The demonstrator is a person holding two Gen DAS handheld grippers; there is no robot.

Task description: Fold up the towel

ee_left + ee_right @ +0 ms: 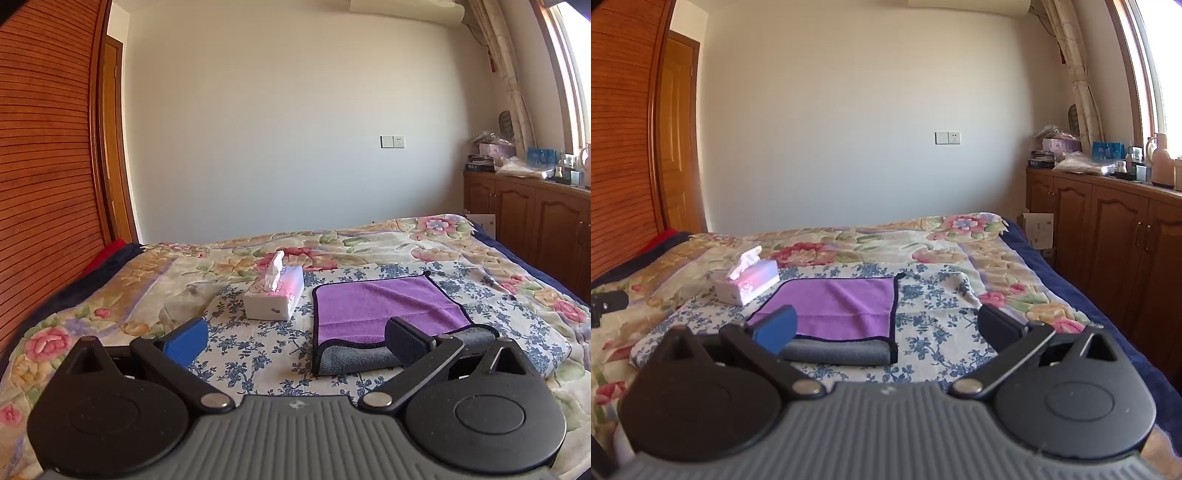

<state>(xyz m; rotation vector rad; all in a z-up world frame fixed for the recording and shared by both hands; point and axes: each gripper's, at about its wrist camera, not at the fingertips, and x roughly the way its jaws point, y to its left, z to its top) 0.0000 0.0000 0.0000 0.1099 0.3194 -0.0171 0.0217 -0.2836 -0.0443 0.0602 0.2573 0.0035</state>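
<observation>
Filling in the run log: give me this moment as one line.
task: fold towel | left gripper: open, empty | right gripper: open, empty | purple towel: on bed, near edge folded over | tissue box: beside towel

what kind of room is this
Most likely a home bedroom: a bed under a floral cover fills the room, with a tissue box and purple towel on it, wooden cabinets and a curtained window alongside.

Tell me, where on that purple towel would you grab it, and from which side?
Grip the purple towel at its near corners, coming in low from the front. Its near edge is rolled back, showing a thick grey lip raised off the bedspread, so fingers could probably close around it. The left hand-held gripper and right hand-held gripper are both open in front of that edge.
</observation>
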